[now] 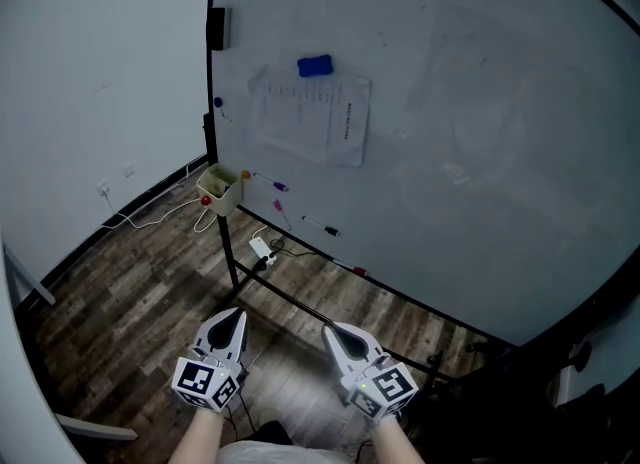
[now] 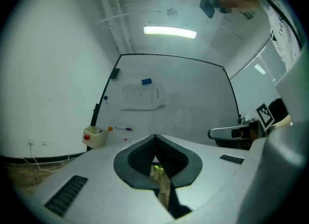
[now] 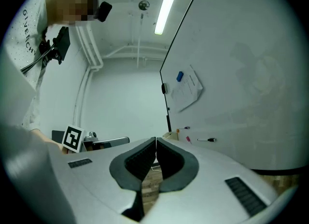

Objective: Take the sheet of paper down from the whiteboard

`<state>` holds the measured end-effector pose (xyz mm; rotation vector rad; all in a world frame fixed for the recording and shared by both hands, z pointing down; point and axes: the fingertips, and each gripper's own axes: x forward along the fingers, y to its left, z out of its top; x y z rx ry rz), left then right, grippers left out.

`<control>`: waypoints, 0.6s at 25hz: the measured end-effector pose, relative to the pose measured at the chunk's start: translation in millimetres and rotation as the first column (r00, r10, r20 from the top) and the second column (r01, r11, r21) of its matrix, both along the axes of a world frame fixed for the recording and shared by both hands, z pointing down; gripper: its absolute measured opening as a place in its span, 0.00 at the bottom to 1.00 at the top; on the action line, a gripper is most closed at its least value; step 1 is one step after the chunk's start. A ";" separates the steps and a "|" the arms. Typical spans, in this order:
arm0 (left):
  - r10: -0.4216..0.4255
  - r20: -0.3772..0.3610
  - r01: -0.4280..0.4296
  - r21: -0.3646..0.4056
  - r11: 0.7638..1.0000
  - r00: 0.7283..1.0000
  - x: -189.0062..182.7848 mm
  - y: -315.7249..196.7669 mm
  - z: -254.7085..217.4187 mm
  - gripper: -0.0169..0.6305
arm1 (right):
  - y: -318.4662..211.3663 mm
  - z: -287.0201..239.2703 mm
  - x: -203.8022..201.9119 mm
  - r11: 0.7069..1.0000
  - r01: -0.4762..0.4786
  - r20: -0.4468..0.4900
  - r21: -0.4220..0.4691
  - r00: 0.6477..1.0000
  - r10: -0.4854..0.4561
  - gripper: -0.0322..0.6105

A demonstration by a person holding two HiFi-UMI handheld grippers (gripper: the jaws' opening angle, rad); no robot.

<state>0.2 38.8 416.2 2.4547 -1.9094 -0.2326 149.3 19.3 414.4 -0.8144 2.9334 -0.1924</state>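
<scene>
While left gripper (image 1: 236,314) and right gripper (image 1: 334,333) hang low, jaws closed, empty, I note paper (image 1: 312,117) under magnet (image 1: 315,66) on whiteboard (image 1: 480,152), well ahead and above. Left gripper looks squarer to it.

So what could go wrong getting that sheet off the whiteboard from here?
1. The sheet of paper seems pinned only by the blue magnet at its top edge. Tugging the paper alone may tear it or drop the magnet.
2. The left gripper and right gripper are both shut and empty. Reaching in unopened would just shove the sheet.
3. The power strip lies on the floor under the whiteboard: trip risk stepping closer.
</scene>
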 end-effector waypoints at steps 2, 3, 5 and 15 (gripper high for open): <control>0.011 -0.004 -0.011 0.001 1.000 1.000 -7.3 -15.4 -0.2 0.05 | -13.4 2.3 -8.3 1.000 -0.007 0.000 -0.009 1.000 0.007 0.08; 0.018 -0.004 -0.018 0.001 1.000 1.000 -11.1 -22.5 0.7 0.05 | -19.6 4.0 -12.6 1.000 -0.012 -0.002 -0.013 1.000 0.012 0.08; 0.031 -0.001 -0.031 0.002 1.000 1.000 -19.6 -36.4 3.2 0.05 | -31.6 6.7 -22.1 1.000 -0.020 -0.005 -0.018 1.000 0.019 0.08; 0.080 0.002 -0.080 0.011 0.997 0.997 -56.8 -91.6 8.7 0.05 | -85.7 13.9 -59.8 0.996 -0.074 -0.004 -0.039 0.997 0.074 0.08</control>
